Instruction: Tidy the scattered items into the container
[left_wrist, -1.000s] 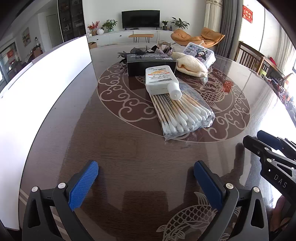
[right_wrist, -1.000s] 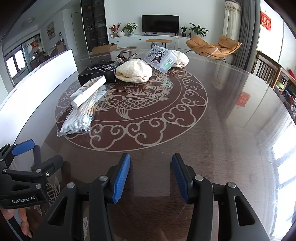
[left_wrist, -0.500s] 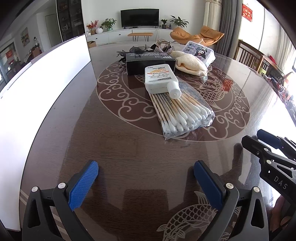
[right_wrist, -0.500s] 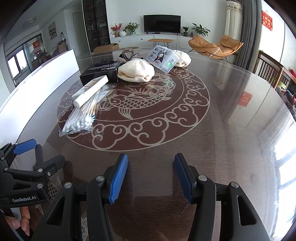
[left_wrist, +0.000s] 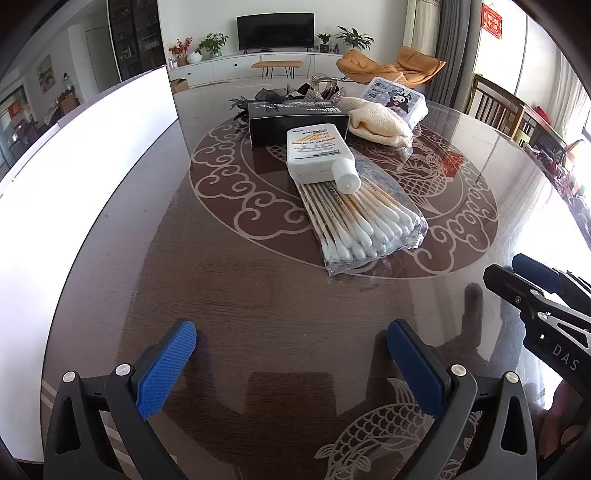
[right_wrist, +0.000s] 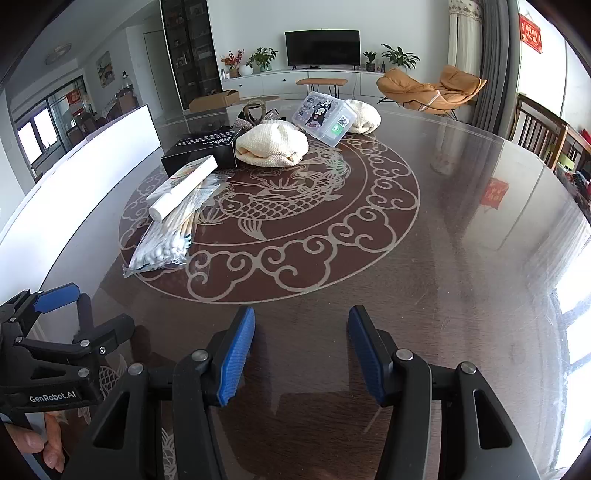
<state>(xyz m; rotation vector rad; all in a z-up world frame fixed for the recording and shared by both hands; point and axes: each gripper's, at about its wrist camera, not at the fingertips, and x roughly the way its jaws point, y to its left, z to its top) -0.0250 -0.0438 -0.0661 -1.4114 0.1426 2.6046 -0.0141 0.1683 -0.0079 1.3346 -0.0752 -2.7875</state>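
Both grippers hover over the near edge of a dark round table (left_wrist: 229, 280), pointing down and forward, nothing between their fingers. Left gripper (left_wrist: 291, 343) stands wide open, blue pads far apart. Right gripper (right_wrist: 301, 332) is also open and empty; its jaws have just been widening. Task items sit in a cluster mid-table, well ahead of both grippers: a clear bag of cotton swabs (left_wrist: 364, 221) nearest, with a flat white bottle (left_wrist: 317, 151) lying across the bag's far end, cap toward the camera. Behind the bottle, a black box (left_wrist: 295, 116). Right of the box, a folded cream cloth (right_wrist: 271, 144), then a clear lidded box with a cartoon label (right_wrist: 325, 116), and a second cream cloth (right_wrist: 365, 114) behind that. A dark bow-like object (right_wrist: 255, 112) sits past the black box. A long white board (left_wrist: 77, 177) runs along the table's left side. Which thing is the container, cannot tell.
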